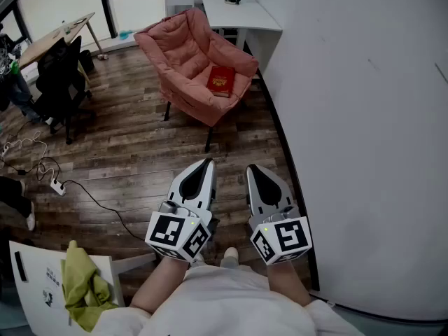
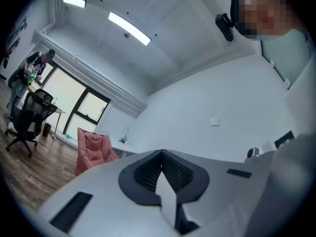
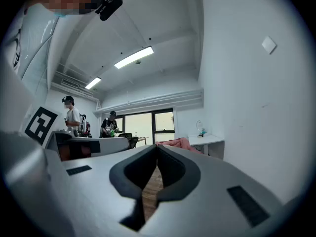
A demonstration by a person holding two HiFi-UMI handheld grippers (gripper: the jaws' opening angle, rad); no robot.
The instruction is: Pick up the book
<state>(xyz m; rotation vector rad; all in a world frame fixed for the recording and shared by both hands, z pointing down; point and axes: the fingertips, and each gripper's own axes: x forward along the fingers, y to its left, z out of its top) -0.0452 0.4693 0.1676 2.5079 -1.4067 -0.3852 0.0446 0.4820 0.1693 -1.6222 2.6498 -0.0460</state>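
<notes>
Well, both grippers sit low at 6 o'clock in the head view: left gripper (image 1: 204,165) and right gripper (image 1: 253,168) side by side, tips toward 12. Each has its jaws pressed together, with nothing between them. The book (image 1: 221,80) is red and lies flat on the seat of the pink chair (image 1: 183,40) at 12 o'clock, well apart from both grippers. A white desk (image 1: 241,14) stands behind the chair, by the wall (image 1: 364,103) at 3 o'clock.
</notes>
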